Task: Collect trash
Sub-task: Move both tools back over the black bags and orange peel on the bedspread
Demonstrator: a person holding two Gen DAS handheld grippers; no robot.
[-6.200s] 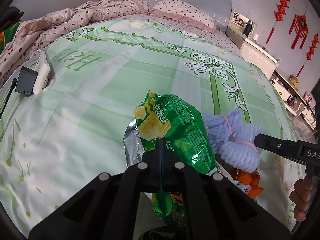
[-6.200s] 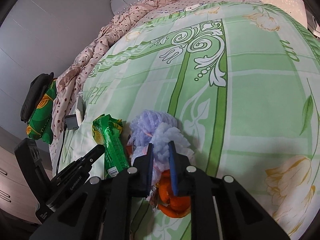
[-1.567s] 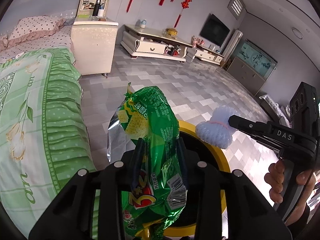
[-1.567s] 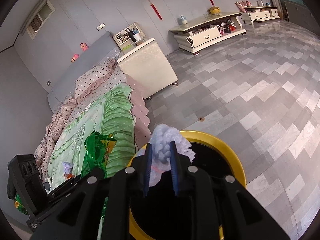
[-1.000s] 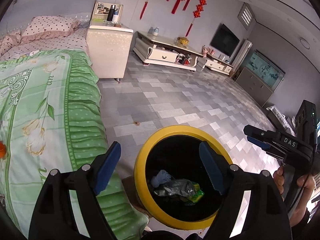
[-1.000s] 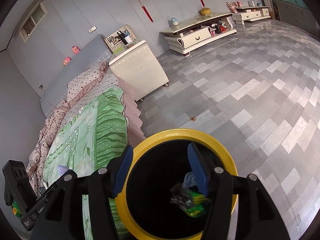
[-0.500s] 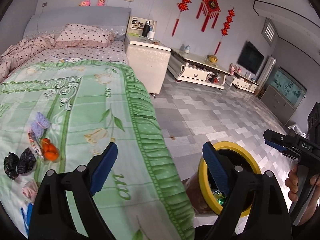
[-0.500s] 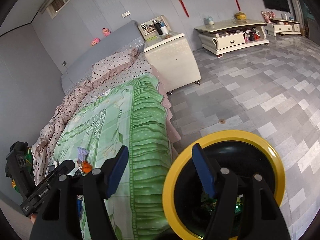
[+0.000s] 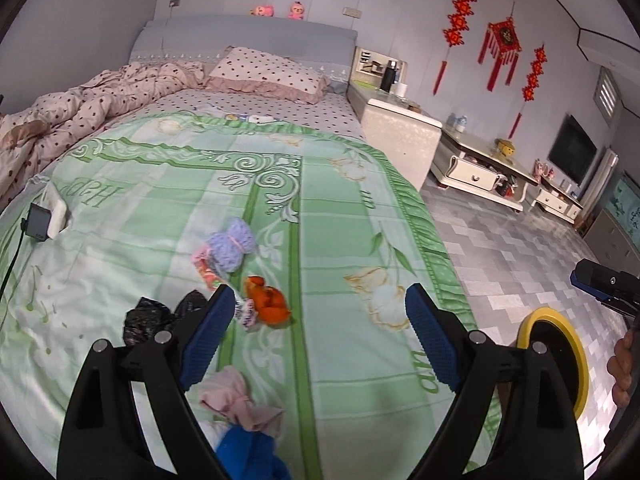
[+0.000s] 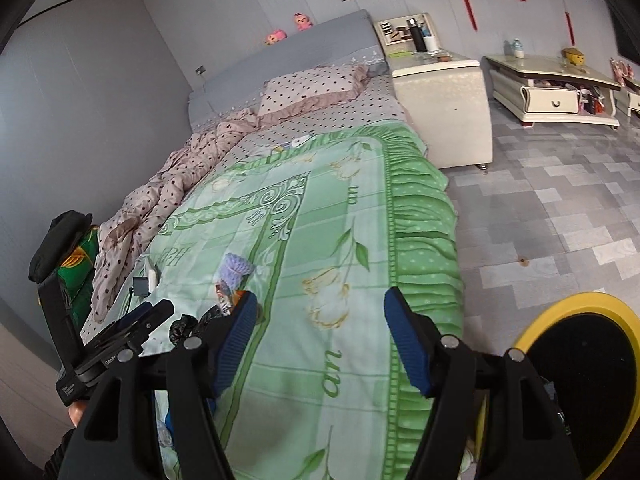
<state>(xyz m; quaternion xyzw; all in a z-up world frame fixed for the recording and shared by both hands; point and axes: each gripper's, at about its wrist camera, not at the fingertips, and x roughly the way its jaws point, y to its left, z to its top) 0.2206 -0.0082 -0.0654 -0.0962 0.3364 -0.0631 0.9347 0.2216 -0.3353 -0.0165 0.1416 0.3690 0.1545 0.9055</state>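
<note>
Trash lies on the green blanket (image 9: 160, 208): a lavender foam net (image 9: 232, 244), orange peel (image 9: 268, 300), a black bag (image 9: 148, 316), a pink crumple (image 9: 232, 396) and something blue (image 9: 252, 452). My left gripper (image 9: 318, 312) hangs open and empty above this pile. My right gripper (image 10: 320, 312) is open and empty too, over the blanket's floor-side edge, with the foam net (image 10: 236, 268) and black bag (image 10: 184, 326) to its left. The yellow-rimmed bin (image 10: 592, 300) stands on the floor at lower right; it shows as the bin (image 9: 528, 324) in the left wrist view.
A dark charger block (image 9: 38, 220) with a cable lies at the blanket's left edge. A dotted quilt (image 9: 80, 108) and pillow (image 9: 272, 72) fill the bed's head. A white nightstand (image 10: 444, 100) and low cabinet (image 10: 552, 92) stand on the grey tile floor.
The green snack bag and a foam net left the grippers and lie in the bin. Both grippers opened, then swung from over the bin back toward the bed.
</note>
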